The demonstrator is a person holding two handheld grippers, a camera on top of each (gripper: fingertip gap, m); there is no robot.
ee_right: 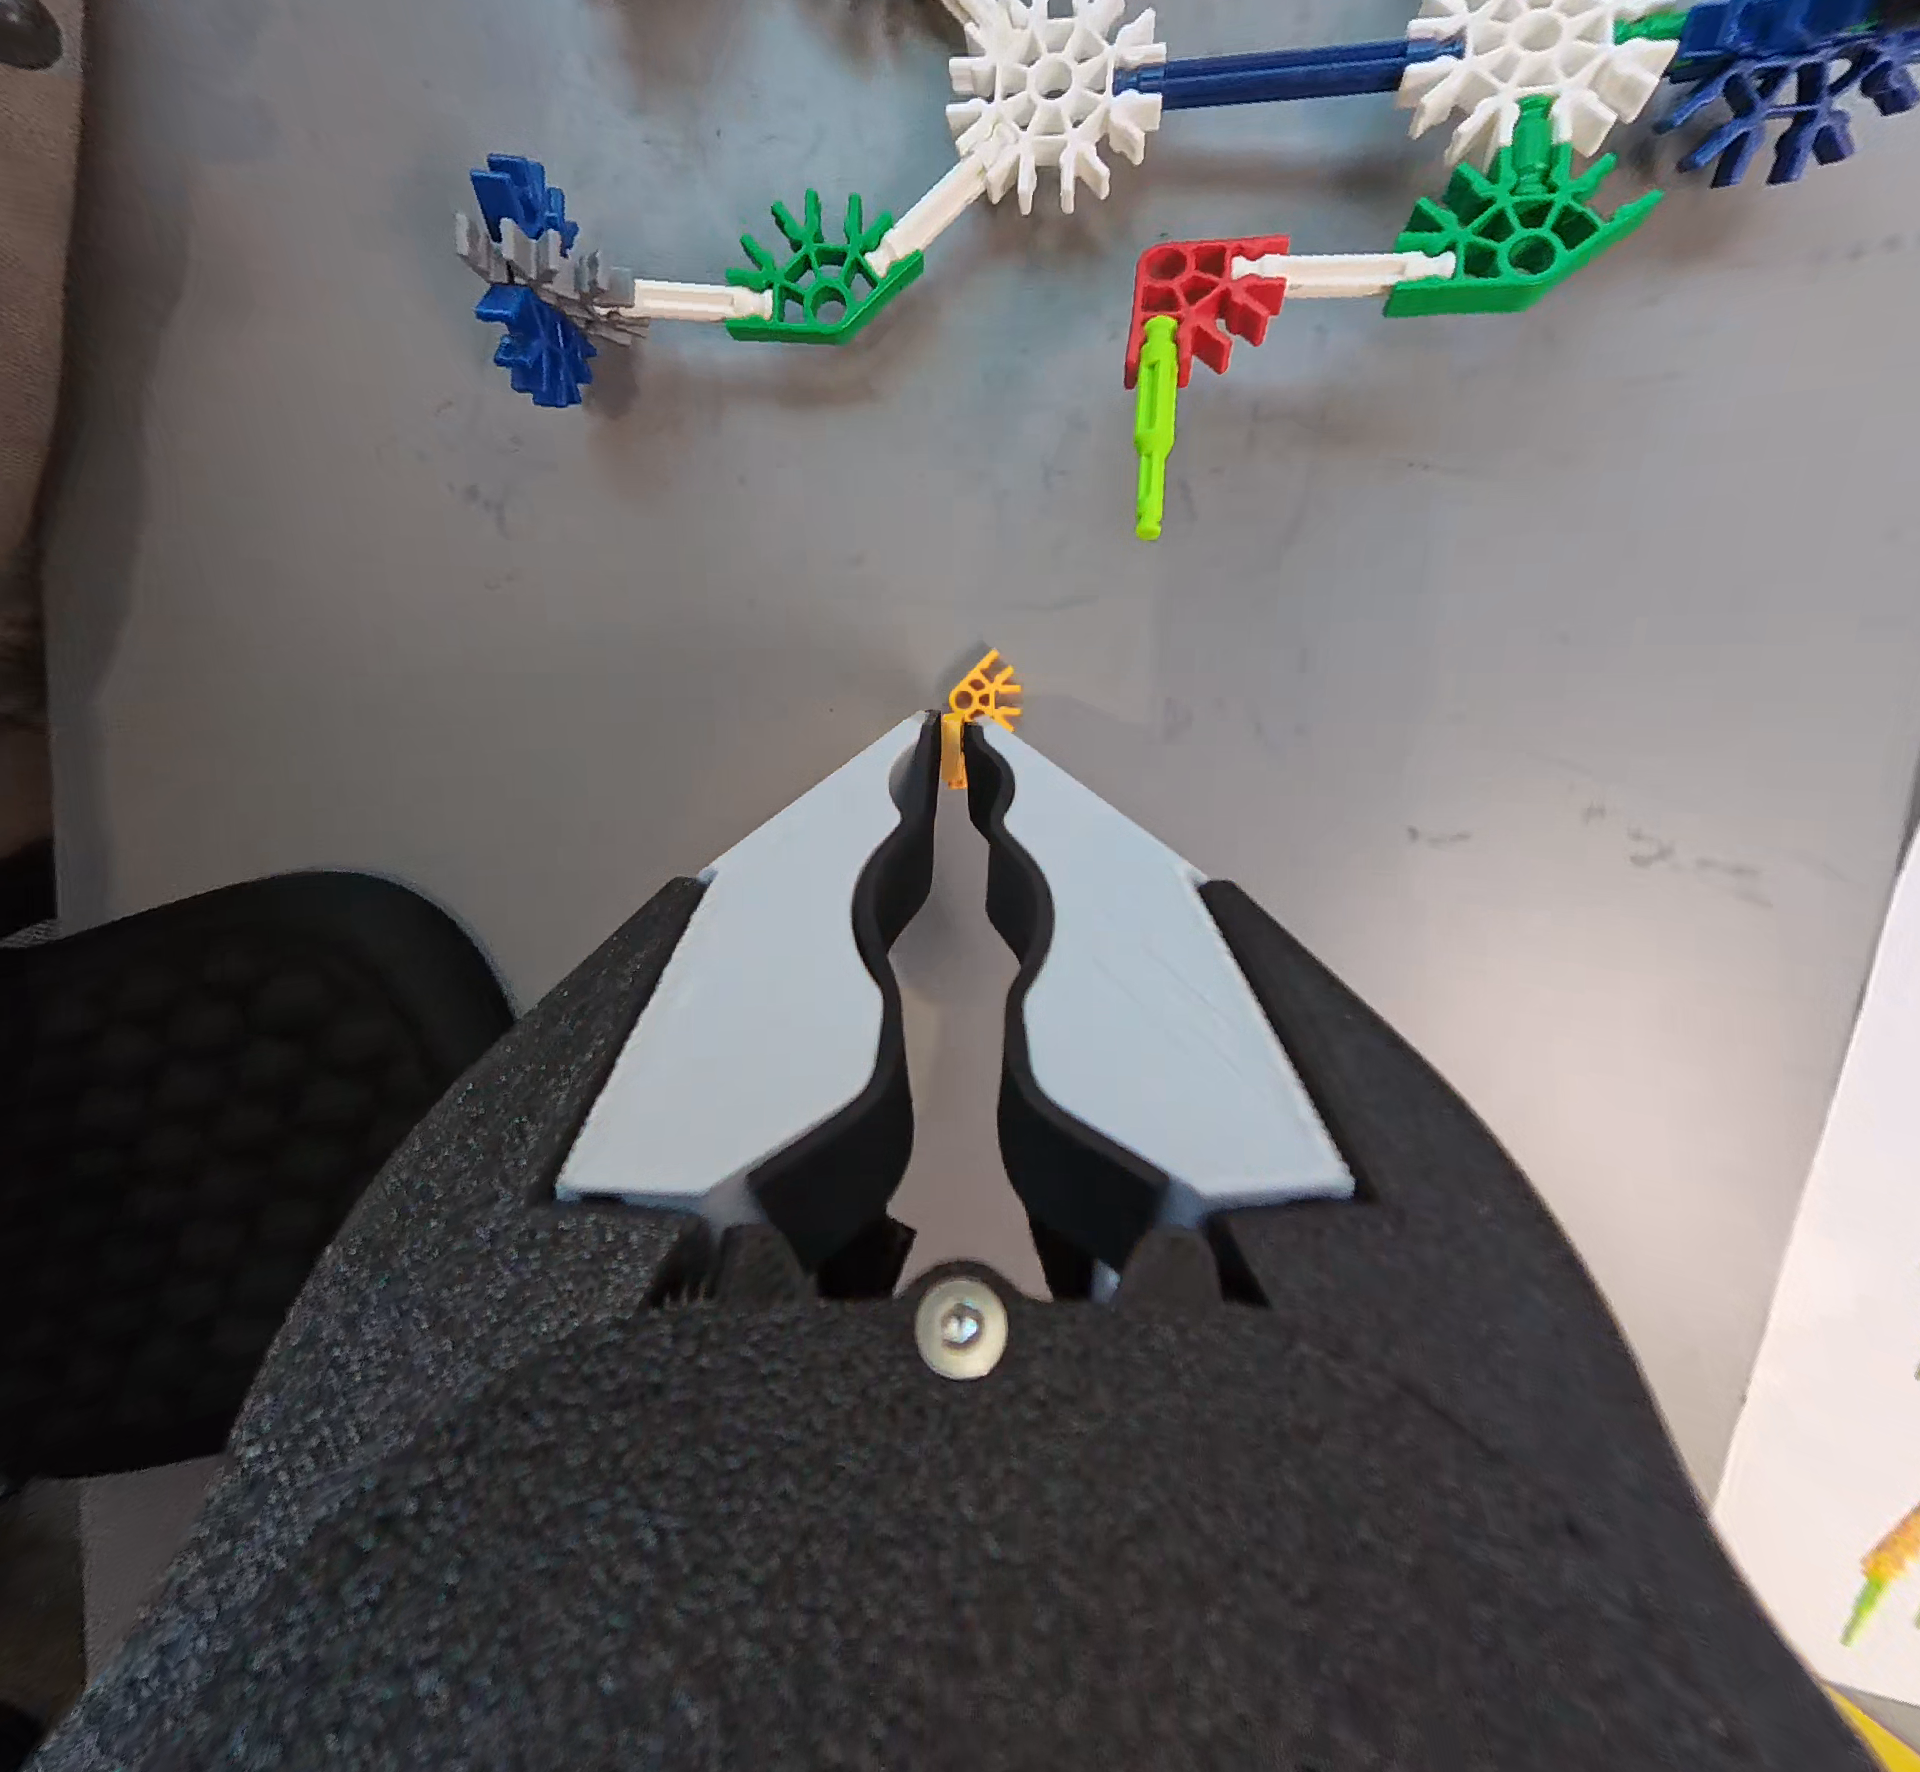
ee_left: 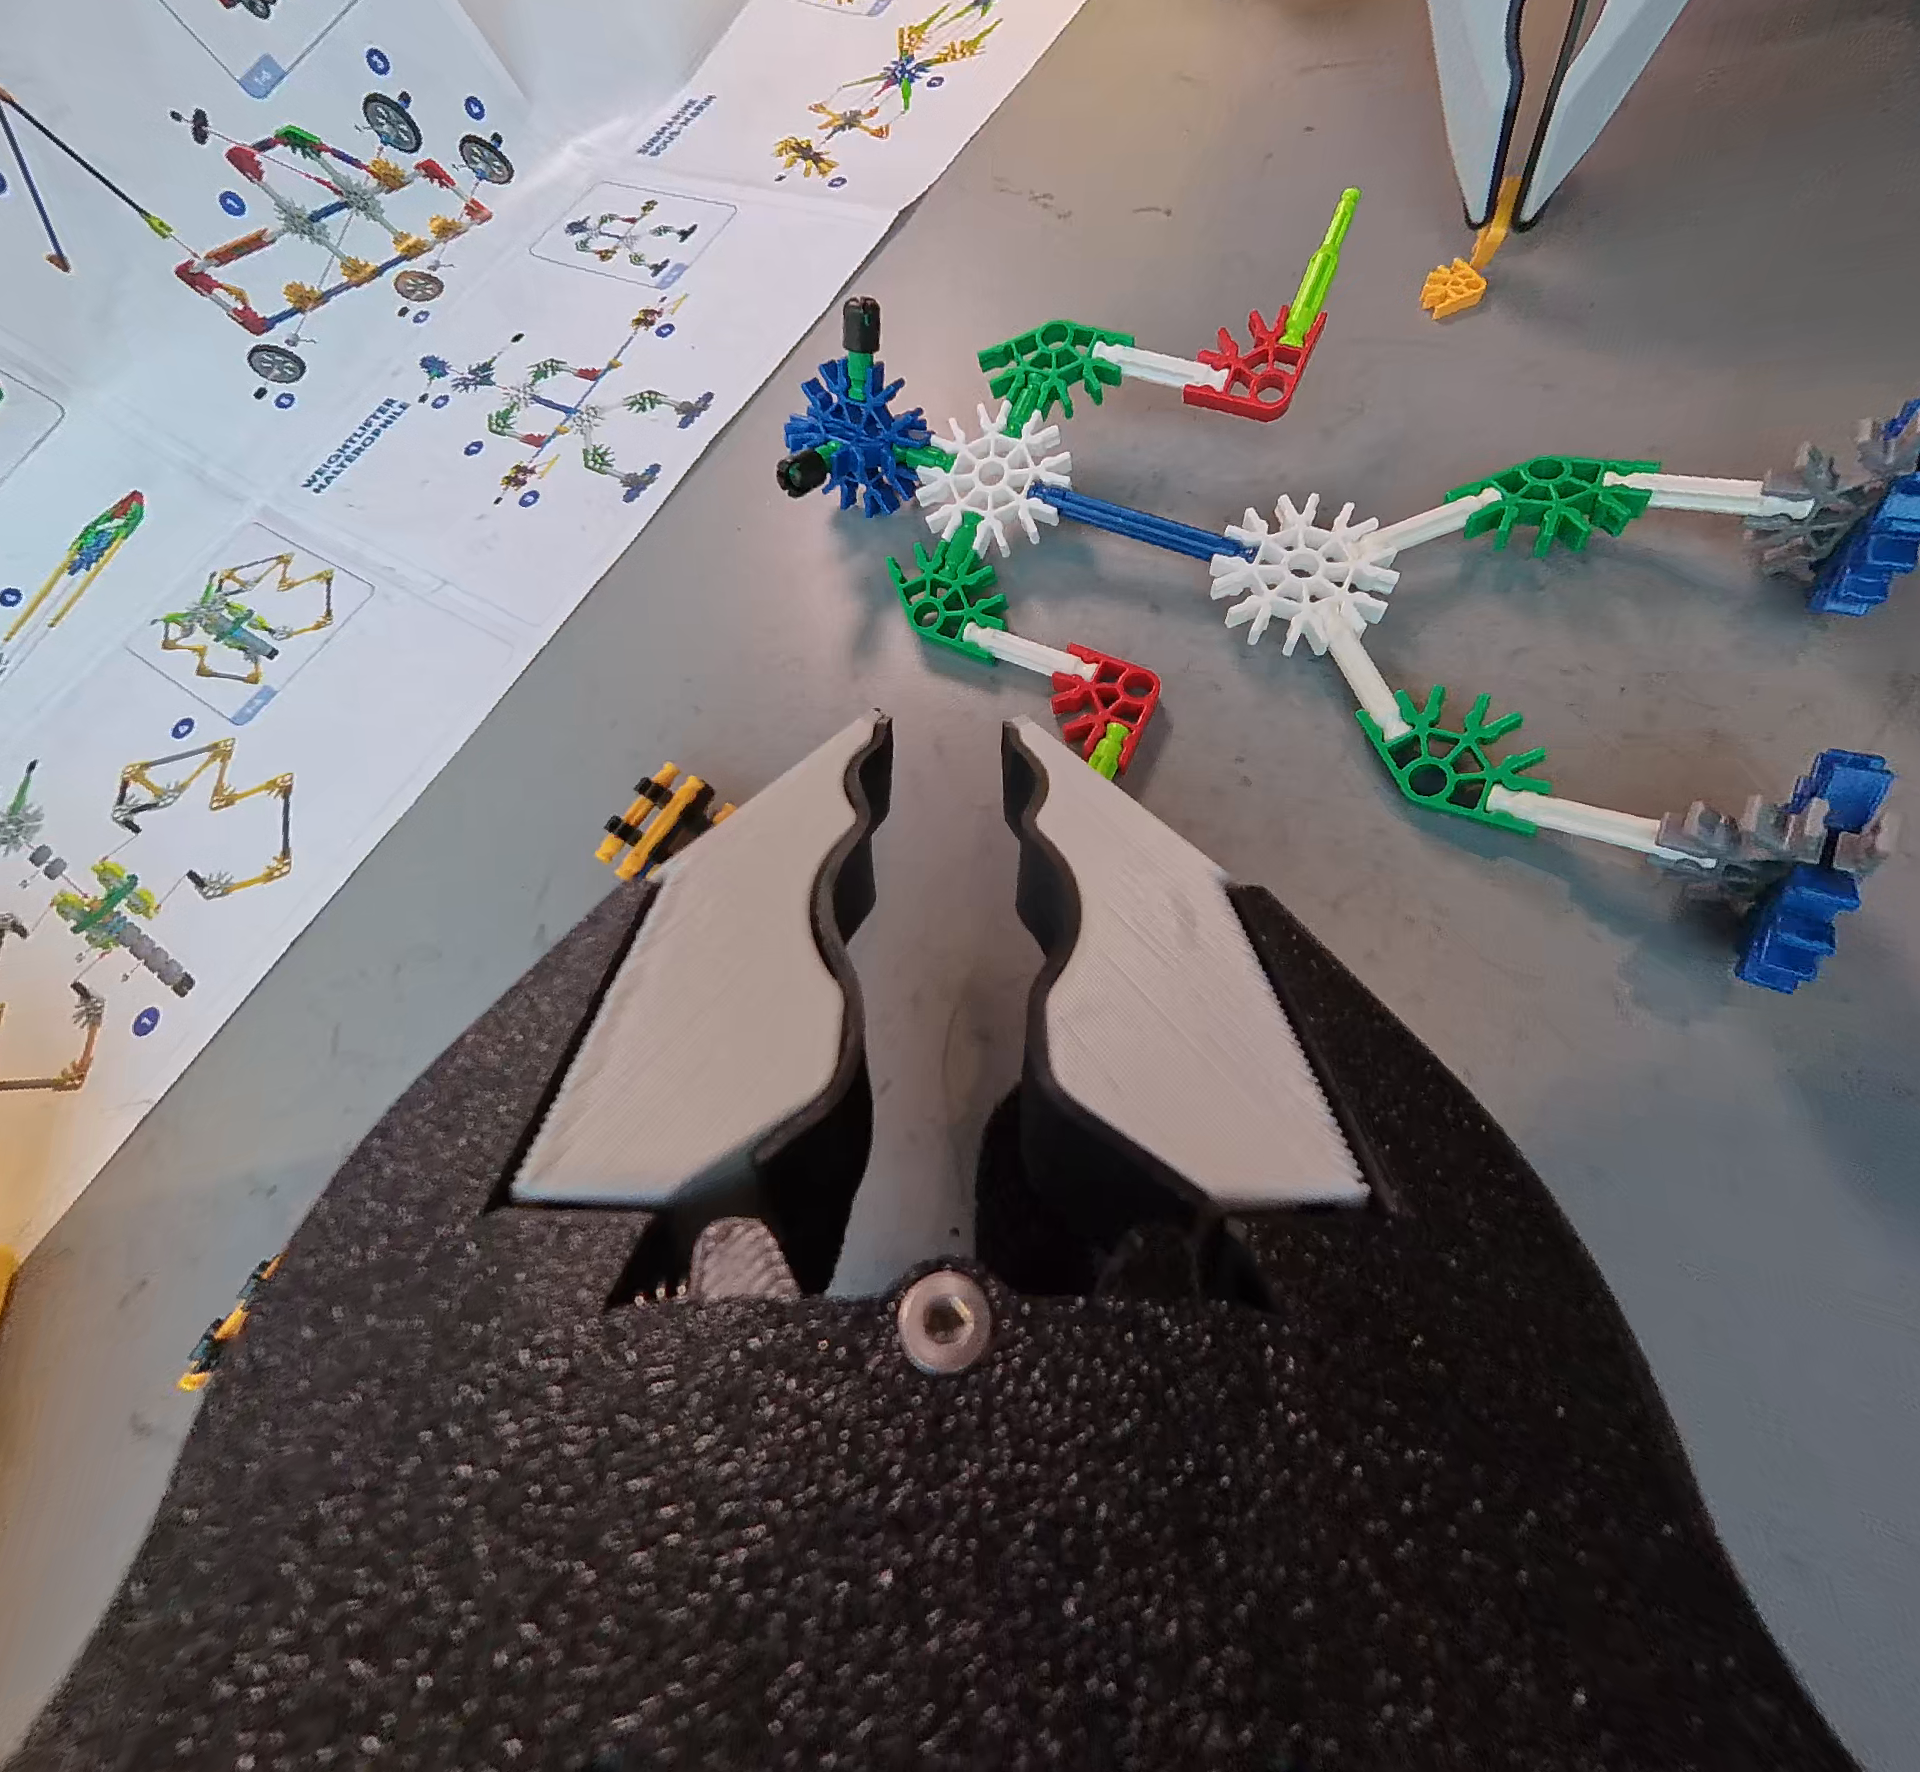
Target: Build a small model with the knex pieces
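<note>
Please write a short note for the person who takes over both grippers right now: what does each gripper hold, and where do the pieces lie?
Right gripper: shut on orange connector, low over the grey table.
Left gripper: open, empty, beside the red connector of the stick-figure model.
Model lies flat; lime rod sticks out of its other red connector.
Instruction sheet and yellow-black piece lie left of the left gripper.

Your right gripper pinches a small orange connector at its fingertips, low over the grey table. Beyond it lies a rod-and-connector figure; its lime rod, plugged into a red connector, points toward the gripper.
</note>
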